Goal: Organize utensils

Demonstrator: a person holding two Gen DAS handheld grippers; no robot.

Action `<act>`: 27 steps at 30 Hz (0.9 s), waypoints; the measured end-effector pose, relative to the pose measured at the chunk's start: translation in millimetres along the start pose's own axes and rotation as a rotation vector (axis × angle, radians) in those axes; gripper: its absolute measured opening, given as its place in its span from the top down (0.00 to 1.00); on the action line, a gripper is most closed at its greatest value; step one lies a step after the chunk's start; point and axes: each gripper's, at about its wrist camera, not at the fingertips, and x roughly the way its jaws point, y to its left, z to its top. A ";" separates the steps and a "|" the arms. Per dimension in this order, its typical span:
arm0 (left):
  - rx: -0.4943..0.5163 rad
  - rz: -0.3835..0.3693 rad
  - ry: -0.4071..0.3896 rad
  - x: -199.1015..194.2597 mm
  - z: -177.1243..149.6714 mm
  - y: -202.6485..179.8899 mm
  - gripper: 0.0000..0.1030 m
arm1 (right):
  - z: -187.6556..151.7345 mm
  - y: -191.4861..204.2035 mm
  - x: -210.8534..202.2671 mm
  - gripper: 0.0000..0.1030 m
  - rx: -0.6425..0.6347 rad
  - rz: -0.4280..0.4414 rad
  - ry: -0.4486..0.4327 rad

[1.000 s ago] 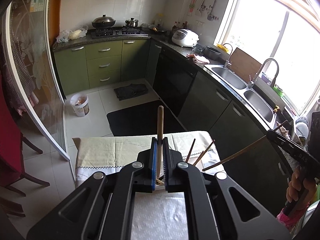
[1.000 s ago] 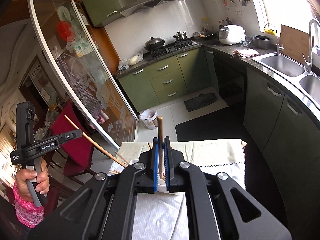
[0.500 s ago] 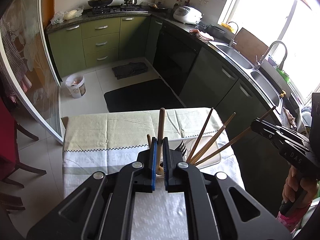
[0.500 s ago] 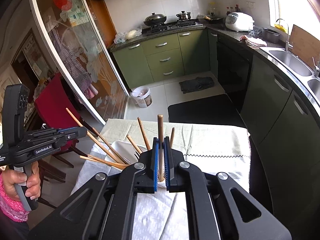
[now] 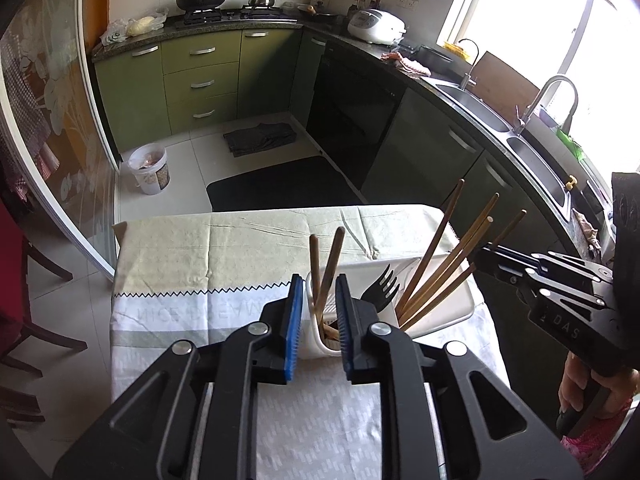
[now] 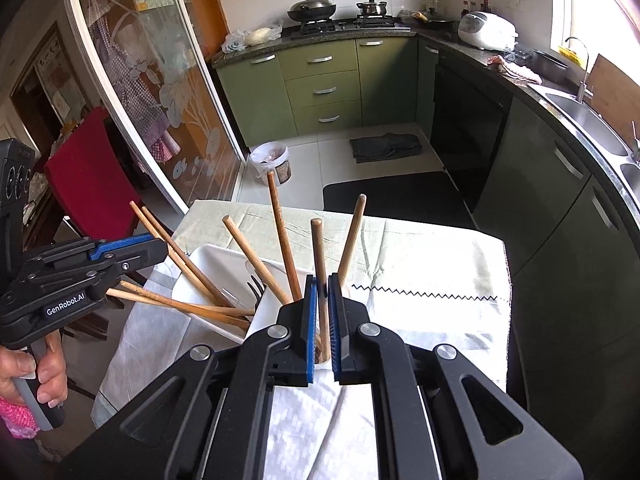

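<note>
The left gripper (image 5: 316, 316) is spread open, its blue pads flanking a white utensil holder (image 5: 316, 344) at lower centre that contains two wooden sticks (image 5: 330, 268). The right gripper (image 6: 322, 316) stands slightly parted around a wooden stick (image 6: 320, 264), contact unclear. A black fork (image 5: 380, 286) and leaning chopsticks (image 5: 444, 264) crowd the white tray (image 5: 460, 304) right of centre. The tablecloth (image 5: 224, 248) shows mirrored, partly legible lettering. Readable: "GenRobot.AI" on the left gripper's body, lower left of the right wrist view; "DAS" on the right gripper's body.
</note>
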 end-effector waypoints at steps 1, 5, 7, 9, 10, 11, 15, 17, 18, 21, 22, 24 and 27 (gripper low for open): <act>-0.003 -0.003 -0.008 -2.6 0.7 1.1 0.79 | -1.2 -0.1 -1.3 0.91 0.000 0.001 -0.005; -0.012 -0.006 -0.045 -15.4 5.2 6.6 0.74 | -3.6 -0.6 -8.3 0.88 0.001 -0.002 -0.019; -0.011 -0.005 -0.056 -21.6 5.7 7.4 0.70 | -4.4 0.1 -12.7 0.86 -0.001 -0.004 -0.027; -0.008 -0.006 -0.067 -28.4 5.3 6.6 0.69 | -5.1 2.5 -18.8 0.81 -0.003 -0.001 -0.037; -0.005 -0.006 -0.071 -31.7 4.9 5.5 0.69 | -6.1 3.4 -21.3 0.80 -0.005 0.000 -0.042; -0.005 -0.007 -0.077 -34.8 4.6 5.1 0.68 | -5.5 3.9 -24.5 0.79 -0.007 0.000 -0.046; -0.008 -0.006 -0.121 -52.9 1.5 4.6 0.61 | -7.0 6.5 -42.4 0.76 -0.014 -0.001 -0.080; 0.010 0.022 -0.170 -66.9 -4.9 2.6 0.49 | -12.5 9.8 -58.1 0.62 -0.018 -0.001 -0.114; 0.020 0.041 -0.202 -75.5 -11.1 0.8 0.38 | -16.9 11.5 -66.5 0.59 -0.024 -0.002 -0.134; 0.048 0.094 -0.302 -99.5 -41.7 -8.0 0.14 | -45.3 16.9 -92.7 0.37 -0.043 -0.003 -0.206; 0.061 0.115 -0.331 -105.3 -55.5 -12.8 0.11 | -57.1 18.2 -99.4 0.28 -0.046 -0.007 -0.227; 0.086 0.153 -0.375 -112.8 -84.6 -22.9 0.07 | -86.4 20.8 -109.6 0.18 -0.056 -0.012 -0.267; 0.110 0.187 -0.377 -111.9 -126.0 -35.6 0.06 | -131.5 21.5 -116.2 0.07 -0.049 -0.009 -0.293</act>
